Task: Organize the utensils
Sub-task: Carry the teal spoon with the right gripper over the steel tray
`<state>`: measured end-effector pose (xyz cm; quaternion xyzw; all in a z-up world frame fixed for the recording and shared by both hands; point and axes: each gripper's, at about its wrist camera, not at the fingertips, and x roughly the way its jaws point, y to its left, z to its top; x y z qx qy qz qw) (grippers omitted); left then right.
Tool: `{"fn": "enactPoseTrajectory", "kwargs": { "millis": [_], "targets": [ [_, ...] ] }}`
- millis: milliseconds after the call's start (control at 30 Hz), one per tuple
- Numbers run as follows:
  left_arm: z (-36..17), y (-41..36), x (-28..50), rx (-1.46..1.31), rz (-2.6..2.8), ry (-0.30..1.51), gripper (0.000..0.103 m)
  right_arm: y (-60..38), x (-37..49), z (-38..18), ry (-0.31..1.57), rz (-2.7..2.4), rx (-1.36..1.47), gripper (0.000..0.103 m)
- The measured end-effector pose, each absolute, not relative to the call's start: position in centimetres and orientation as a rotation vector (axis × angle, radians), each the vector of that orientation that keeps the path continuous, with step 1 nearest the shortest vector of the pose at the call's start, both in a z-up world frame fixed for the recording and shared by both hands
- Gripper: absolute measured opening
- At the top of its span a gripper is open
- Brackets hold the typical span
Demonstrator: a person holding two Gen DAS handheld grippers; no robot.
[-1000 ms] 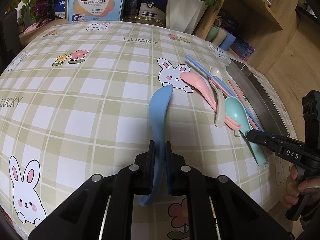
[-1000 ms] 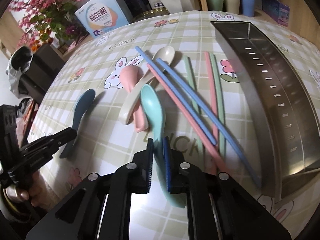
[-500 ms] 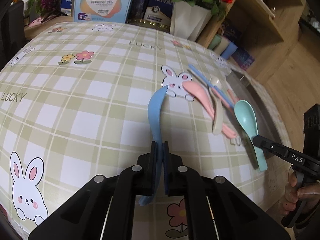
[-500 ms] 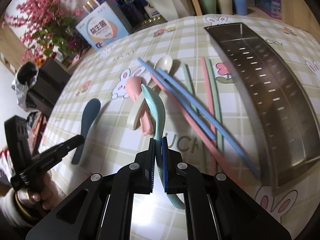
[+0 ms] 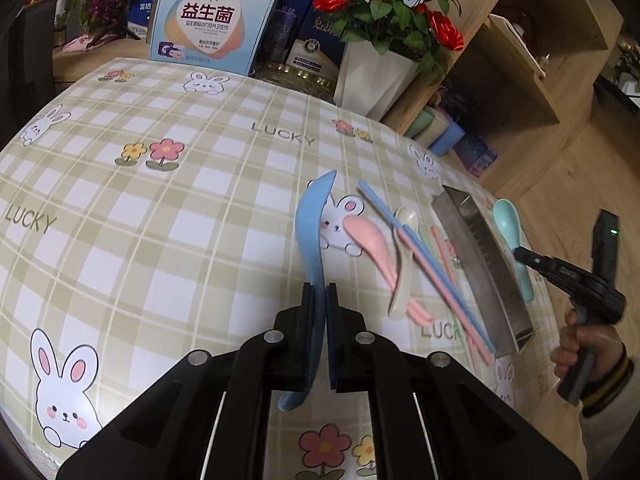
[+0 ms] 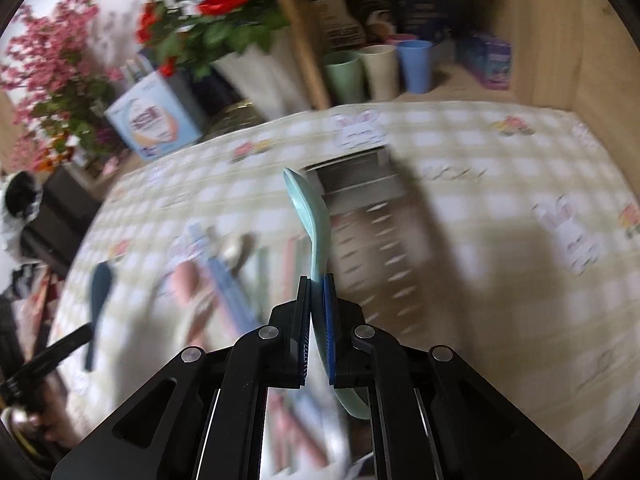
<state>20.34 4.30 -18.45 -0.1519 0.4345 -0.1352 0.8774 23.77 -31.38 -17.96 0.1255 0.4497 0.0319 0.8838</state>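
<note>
My left gripper (image 5: 319, 294) is shut on a blue spoon (image 5: 310, 220) and holds it above the checked tablecloth. My right gripper (image 6: 317, 284) is shut on a teal spoon (image 6: 314, 216) and holds it up over the near end of the steel tray (image 6: 360, 184). In the left wrist view the right gripper (image 5: 520, 252) carries the teal spoon (image 5: 508, 220) beyond the steel tray (image 5: 480, 256). A pink spoon (image 5: 370, 236), a cream spoon (image 5: 404, 276) and blue, pink and green chopsticks (image 5: 424, 256) lie on the cloth left of the tray.
A white vase of red roses (image 5: 376, 72), a product box (image 5: 212, 24) and a gold tin stand at the table's back. Green, cream and blue cups (image 6: 376, 68) sit on a wooden shelf behind the table. The right wrist view is motion-blurred.
Both grippers have lifted their spoons off the cloth. The right gripper has swung right with the teal spoon, from the utensil pile to above the steel tray.
</note>
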Motion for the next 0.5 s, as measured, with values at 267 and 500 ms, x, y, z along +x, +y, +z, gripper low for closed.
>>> {"fn": "enactPoseTrajectory", "kwargs": {
  "millis": [267, 500],
  "targets": [
    [-17.8, 3.9, 21.6, -0.324, -0.261, 0.935, 0.006, -32.8, 28.1, -20.9, 1.043, -0.003, 0.258, 0.006],
    [-17.9, 3.6, 22.5, -0.322, -0.263, 0.960, 0.006, -32.1, 29.6, -22.4, 1.099, -0.023, 0.280, 0.006]
  ]
}}
